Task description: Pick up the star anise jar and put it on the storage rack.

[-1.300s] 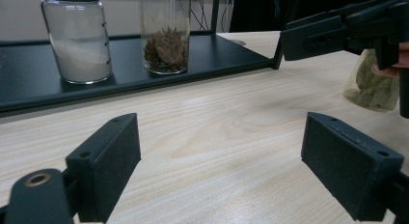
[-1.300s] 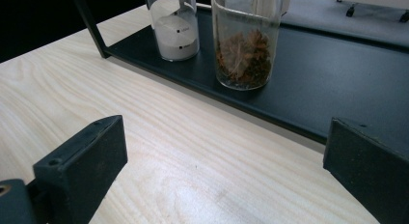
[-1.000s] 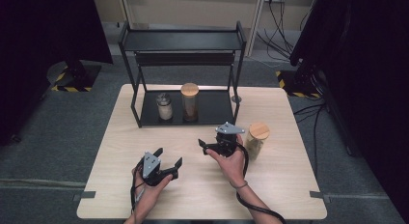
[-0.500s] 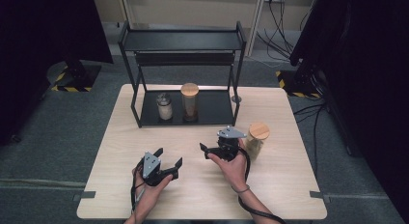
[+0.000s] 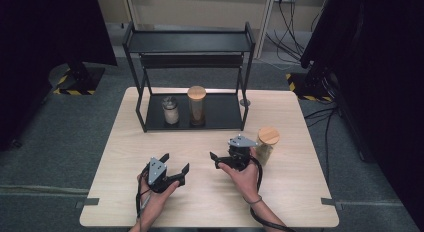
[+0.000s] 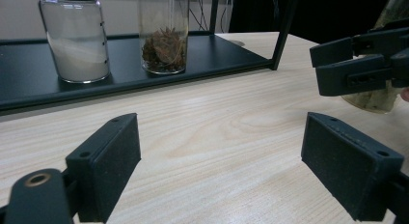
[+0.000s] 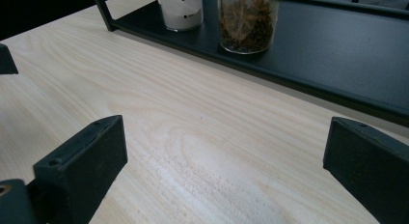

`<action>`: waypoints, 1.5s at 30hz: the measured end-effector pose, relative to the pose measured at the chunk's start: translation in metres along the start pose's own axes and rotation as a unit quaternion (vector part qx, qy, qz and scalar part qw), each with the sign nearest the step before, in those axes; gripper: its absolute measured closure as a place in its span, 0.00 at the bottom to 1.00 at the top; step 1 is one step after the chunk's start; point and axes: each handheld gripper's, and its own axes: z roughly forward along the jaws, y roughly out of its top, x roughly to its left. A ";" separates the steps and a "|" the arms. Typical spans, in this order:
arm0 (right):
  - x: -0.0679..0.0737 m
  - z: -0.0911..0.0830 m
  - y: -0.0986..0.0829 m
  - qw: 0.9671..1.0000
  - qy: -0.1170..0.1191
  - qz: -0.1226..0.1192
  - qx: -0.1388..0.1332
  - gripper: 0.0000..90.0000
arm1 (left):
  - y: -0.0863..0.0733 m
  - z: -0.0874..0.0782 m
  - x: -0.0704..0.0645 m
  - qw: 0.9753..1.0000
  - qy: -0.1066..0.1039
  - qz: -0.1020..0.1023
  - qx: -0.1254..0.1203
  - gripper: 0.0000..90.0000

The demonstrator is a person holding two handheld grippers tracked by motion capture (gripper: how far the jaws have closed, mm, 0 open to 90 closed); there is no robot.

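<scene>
The right gripper (image 5: 226, 158) rests on the table (image 5: 300, 192) with jaws spread wide and empty; the cork-lidded jar (image 5: 267, 144) stands just beside it, outside the jaws. The left gripper (image 5: 176, 164), likewise wide open and empty, lies well apart from that jar.

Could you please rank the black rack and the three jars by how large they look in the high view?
1. Black rack.
2. Brown-filled jar and table jar: too alike to rank.
3. White-filled jar.
</scene>
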 end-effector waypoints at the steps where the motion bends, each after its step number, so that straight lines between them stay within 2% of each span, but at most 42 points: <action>1: 0.000 -0.001 -0.001 1.000 0.000 0.000 0.000 0.02 | 0.000 0.000 0.000 1.000 0.000 0.000 0.000 0.15; 45: 0.004 -0.022 -0.032 1.000 0.008 0.004 0.013 0.02 | 0.000 0.000 0.000 1.000 0.001 -0.002 -0.001 0.15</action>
